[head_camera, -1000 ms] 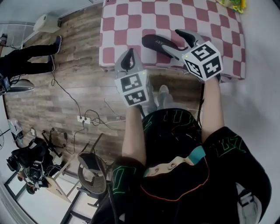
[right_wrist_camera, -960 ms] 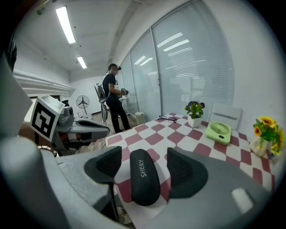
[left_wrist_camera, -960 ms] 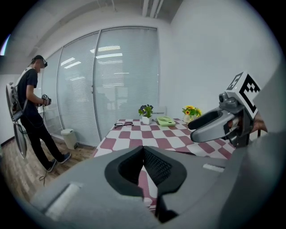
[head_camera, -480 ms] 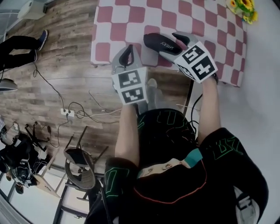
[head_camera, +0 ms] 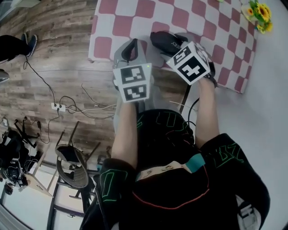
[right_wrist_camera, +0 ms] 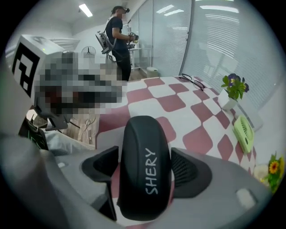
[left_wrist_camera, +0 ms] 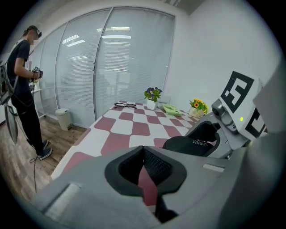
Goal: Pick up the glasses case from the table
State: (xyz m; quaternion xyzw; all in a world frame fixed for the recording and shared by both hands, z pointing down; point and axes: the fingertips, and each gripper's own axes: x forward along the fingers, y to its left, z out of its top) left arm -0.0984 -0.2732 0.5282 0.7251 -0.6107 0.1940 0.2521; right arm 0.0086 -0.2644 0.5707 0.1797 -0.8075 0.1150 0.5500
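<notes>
The black glasses case [right_wrist_camera: 145, 172], printed SHERY, lies on the red-and-white checked table [head_camera: 135, 24] near its front edge. My right gripper [right_wrist_camera: 145, 166] points steeply down over the case. Its jaws are opening, one pad on each side of the case, which rests on the cloth. In the head view the case [head_camera: 163, 41] pokes out from under the right gripper [head_camera: 177, 41] and its marker cube. My left gripper [head_camera: 131, 46] hangs to the left of the case at the table's edge, shut with nothing in it. From the left gripper view the case [left_wrist_camera: 196, 143] shows at right.
At the table's far end lie a pair of glasses [left_wrist_camera: 125, 105], a purple flower pot [left_wrist_camera: 153, 95], a green item [left_wrist_camera: 172, 109] and yellow flowers [head_camera: 261, 13]. A person [left_wrist_camera: 22, 89] stands left of the table. Cables [head_camera: 58, 107] and a chair [head_camera: 72, 161] are on the wooden floor.
Both grippers have sunk toward the table. The right one has tipped downward and its jaws now straddle the case instead of hovering beside it.
</notes>
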